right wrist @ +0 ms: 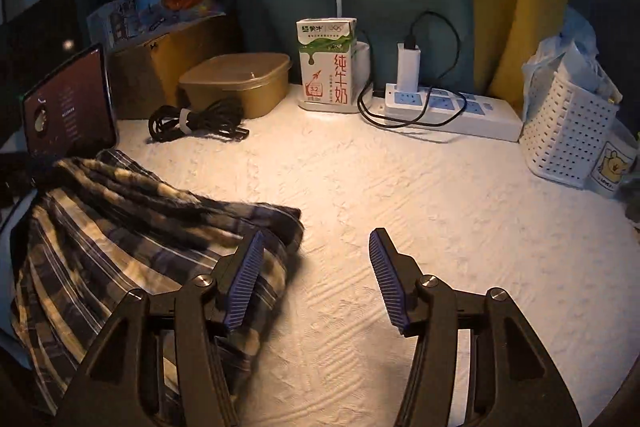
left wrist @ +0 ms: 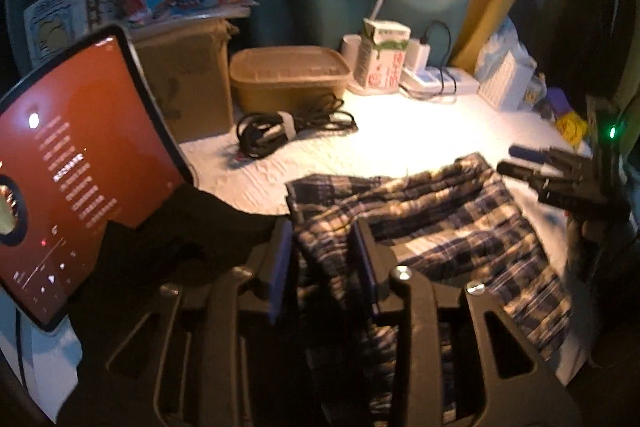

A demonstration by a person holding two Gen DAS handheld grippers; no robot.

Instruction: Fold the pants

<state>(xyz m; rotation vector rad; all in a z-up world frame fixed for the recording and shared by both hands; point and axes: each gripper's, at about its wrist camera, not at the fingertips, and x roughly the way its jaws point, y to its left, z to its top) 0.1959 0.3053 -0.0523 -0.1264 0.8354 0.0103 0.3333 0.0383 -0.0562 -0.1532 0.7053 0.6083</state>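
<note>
So the plaid pants (right wrist: 132,227) are lying bunched on the white textured tabletop (right wrist: 400,207), over toward the left side, and honestly they look like a rumpled heap more than anything folded; there might be one rough fold in there but we can't tell from the wrinkles. Our left gripper (left wrist: 324,259) has its fingers set around a ridge of the fabric, with cloth running up between them, though there's a gap showing, so we can't say for sure it's pinched tight. Our right gripper (right wrist: 316,279) is spread wide with nothing in it, its left finger over the pants' edge and the right one above bare table. We'd say we're early on: the legs need smoothing and the real folds are all left to do. Around it all there's a tablet (left wrist: 80,163), a coiled black cable (right wrist: 196,121), a brown lidded container (right wrist: 240,83), a milk carton (right wrist: 328,61) and a power strip (right wrist: 452,111) at the back.
</note>
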